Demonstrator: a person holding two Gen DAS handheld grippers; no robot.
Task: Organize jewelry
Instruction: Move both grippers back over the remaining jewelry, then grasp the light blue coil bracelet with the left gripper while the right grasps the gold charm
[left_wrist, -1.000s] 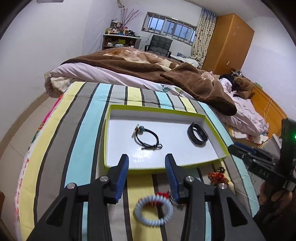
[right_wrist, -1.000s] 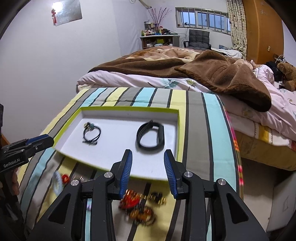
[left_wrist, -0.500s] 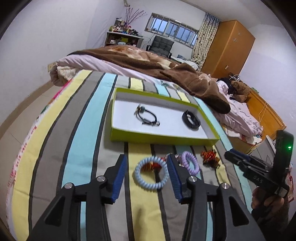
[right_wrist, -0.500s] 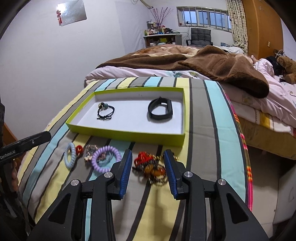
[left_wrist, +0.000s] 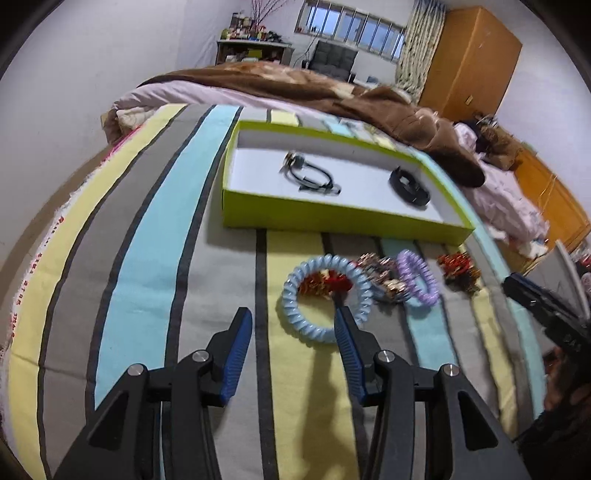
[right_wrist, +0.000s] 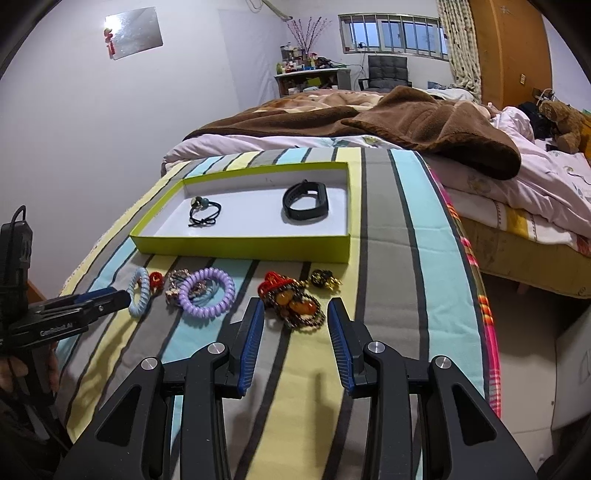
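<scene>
Left gripper (left_wrist: 293, 323) jaws apart by blue coil ring (left_wrist: 325, 297), right gripper (right_wrist: 295, 319) jaws apart, amber bead cluster (right_wrist: 295, 304) at 12 o'clock, teddy bear (right_wrist: 563, 122) only in right view

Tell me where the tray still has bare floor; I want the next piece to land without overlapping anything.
In the tray, the floor is bare between the black cord bracelet and the black band, and along the near wall in front of both. Its left end near the cord bracelet is tighter. On the striped blanket before the tray, the blue coil, purple coil and amber beads crowd together.
</scene>
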